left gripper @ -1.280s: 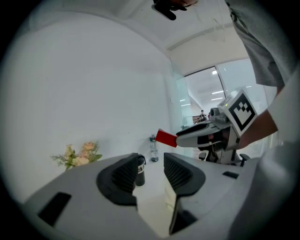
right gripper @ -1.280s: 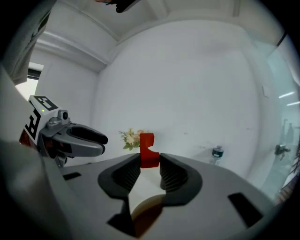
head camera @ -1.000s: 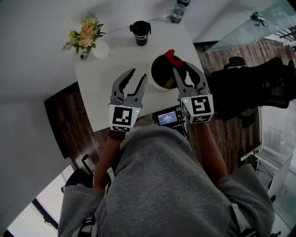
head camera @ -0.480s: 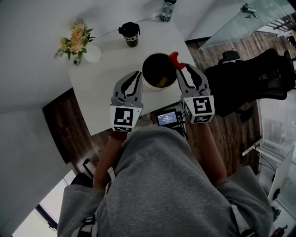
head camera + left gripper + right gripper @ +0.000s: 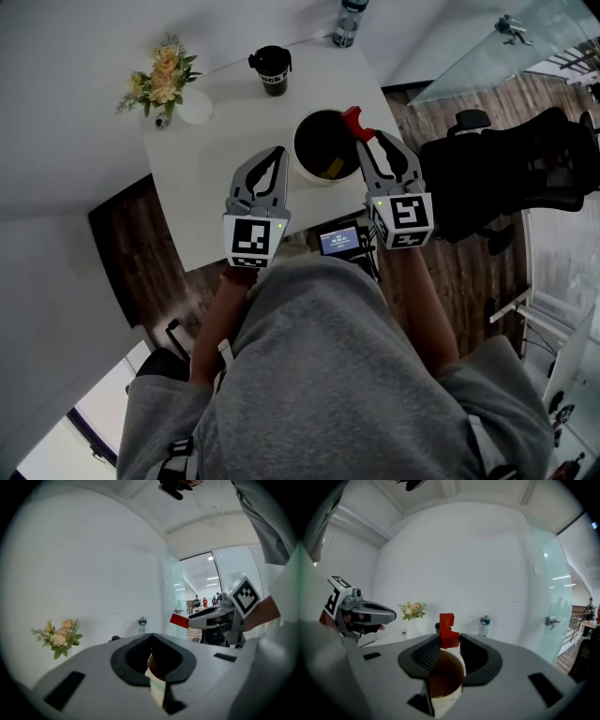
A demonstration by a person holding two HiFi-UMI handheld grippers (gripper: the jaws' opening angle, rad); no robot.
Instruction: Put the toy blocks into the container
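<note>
A white container (image 5: 309, 174) with a dark inside stands on the white table (image 5: 206, 178); a yellowish block (image 5: 330, 169) lies in it. My right gripper (image 5: 366, 141) is shut on a red block (image 5: 353, 121) at the container's far right rim. In the right gripper view the red block (image 5: 447, 630) stands upright between the fingertips, above the container (image 5: 445, 679). My left gripper (image 5: 277, 152) hovers just left of the container; its jaws have just been closing and are shut with nothing between them. In the left gripper view the container (image 5: 156, 668) shows past the closed tips.
At the table's far side are a flower vase (image 5: 167, 77), a black cup (image 5: 272, 68) and a water bottle (image 5: 347, 19). A small device with a lit screen (image 5: 339, 239) sits at the near edge. A black office chair (image 5: 511, 173) stands to the right.
The left gripper's jaws went from wide open to shut, empty. The right gripper kept its hold on the red block and shifted slightly toward the container's right rim.
</note>
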